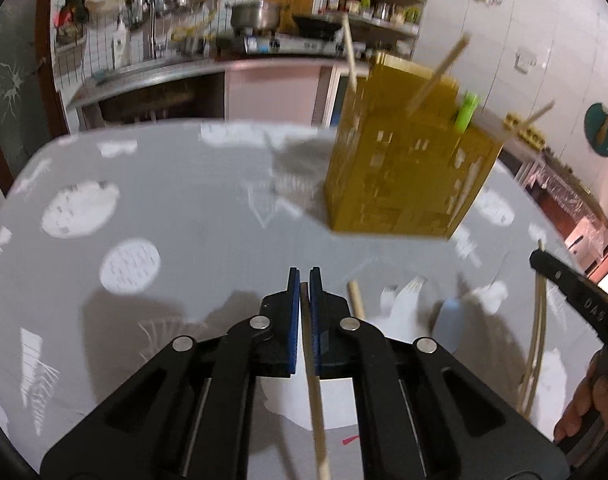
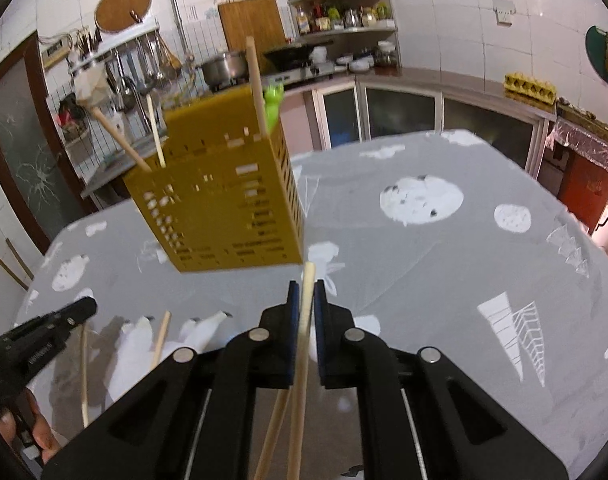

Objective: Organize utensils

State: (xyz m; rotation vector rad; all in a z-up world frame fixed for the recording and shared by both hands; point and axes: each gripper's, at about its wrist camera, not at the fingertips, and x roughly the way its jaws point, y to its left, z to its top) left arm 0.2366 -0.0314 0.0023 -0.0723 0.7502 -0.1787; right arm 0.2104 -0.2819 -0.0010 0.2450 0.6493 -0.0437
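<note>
Nearest in the left wrist view, a thin wooden chopstick (image 1: 314, 392) is pinched between the blue pads of the left gripper (image 1: 304, 280), which is clamped on it. In the right wrist view, another chopstick (image 2: 304, 344) is clamped the same way by the right gripper (image 2: 304, 292), with its tip sticking up past the fingers. A second stick (image 2: 274, 436) is seen just beside it lower down, but it cannot be told if that one is held too. A little farther off, a loose chopstick (image 1: 357, 300) and a white fork (image 1: 404, 292) are seen lying on the worktop (image 1: 184, 208), which is covered by a grey cloth with white pictures. Past these, a yellow utensil holder (image 1: 404, 160) with small holes is seen standing on the worktop, ahead of both grippers. Several chopsticks (image 2: 256, 84) and a green thing (image 1: 467, 112) are seen poking out of its top. Far behind, a kitchen counter with a metal pot (image 2: 222, 66) is seen.
</note>
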